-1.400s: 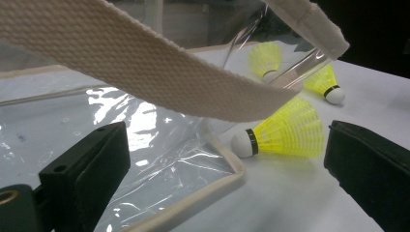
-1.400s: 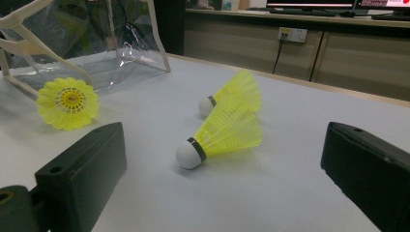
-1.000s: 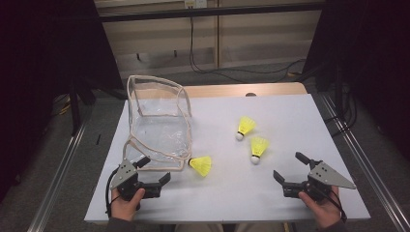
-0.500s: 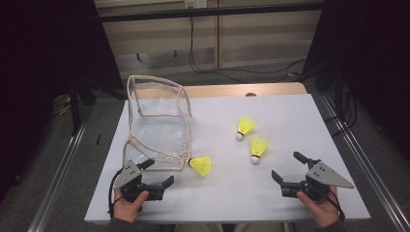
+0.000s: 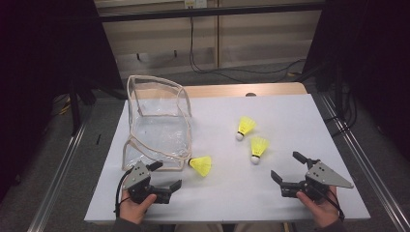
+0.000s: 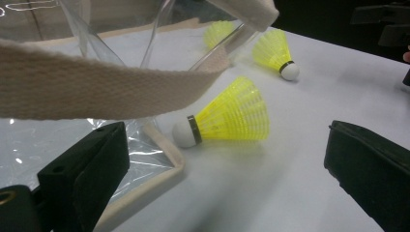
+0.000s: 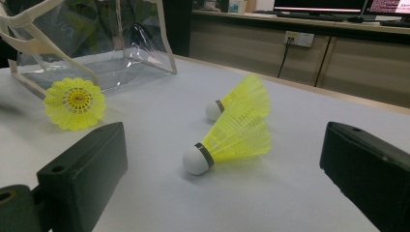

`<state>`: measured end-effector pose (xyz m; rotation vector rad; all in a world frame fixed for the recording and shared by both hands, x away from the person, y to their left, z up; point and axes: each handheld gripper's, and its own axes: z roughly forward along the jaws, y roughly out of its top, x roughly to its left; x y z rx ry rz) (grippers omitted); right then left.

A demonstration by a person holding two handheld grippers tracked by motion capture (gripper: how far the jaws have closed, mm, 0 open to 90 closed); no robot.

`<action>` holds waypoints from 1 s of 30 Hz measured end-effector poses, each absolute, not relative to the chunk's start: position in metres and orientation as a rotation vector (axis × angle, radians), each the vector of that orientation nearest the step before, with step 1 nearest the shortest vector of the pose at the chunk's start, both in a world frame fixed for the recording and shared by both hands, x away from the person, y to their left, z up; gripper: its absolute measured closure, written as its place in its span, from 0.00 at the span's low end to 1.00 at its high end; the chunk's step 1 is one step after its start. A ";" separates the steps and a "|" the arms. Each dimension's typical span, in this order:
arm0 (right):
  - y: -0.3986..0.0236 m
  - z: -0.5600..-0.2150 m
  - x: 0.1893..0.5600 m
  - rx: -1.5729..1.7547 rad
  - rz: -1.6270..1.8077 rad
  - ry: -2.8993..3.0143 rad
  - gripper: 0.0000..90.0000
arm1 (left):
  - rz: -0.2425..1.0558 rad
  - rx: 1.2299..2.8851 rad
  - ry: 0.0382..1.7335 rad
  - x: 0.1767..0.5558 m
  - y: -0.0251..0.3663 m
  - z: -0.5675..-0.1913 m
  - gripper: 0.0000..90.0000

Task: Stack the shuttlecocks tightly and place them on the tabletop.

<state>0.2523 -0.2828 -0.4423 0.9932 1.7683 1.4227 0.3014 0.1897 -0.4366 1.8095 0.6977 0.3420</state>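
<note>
- Left tongs (image 5: 167, 176): jaws spread, empty, on the desk (image 5: 290, 116) beside the clear bag (image 5: 157, 130).
- Nearest shuttlecock (image 5: 200, 165): lying at the bag's corner.
- Two shuttlecocks (image 5: 258, 147) mid-desk, close together.
- Right tongs (image 5: 285, 168): jaws spread, empty.

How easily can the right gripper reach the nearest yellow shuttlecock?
Probably easily: the right gripper is open, the shuttlecock lies straight ahead of its fingers, with bare table between.
</note>
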 end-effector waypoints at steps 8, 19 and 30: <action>-0.282 -0.443 0.253 0.997 1.419 1.771 0.02 | 0.324 1.825 0.682 0.301 0.182 -0.437 0.02; -0.282 -0.443 0.253 0.991 1.419 1.774 0.02 | 0.299 1.841 0.677 0.302 0.171 -0.438 0.02; -0.281 -0.443 0.253 0.987 1.420 1.774 0.02 | 0.290 1.853 0.683 0.303 0.165 -0.439 0.02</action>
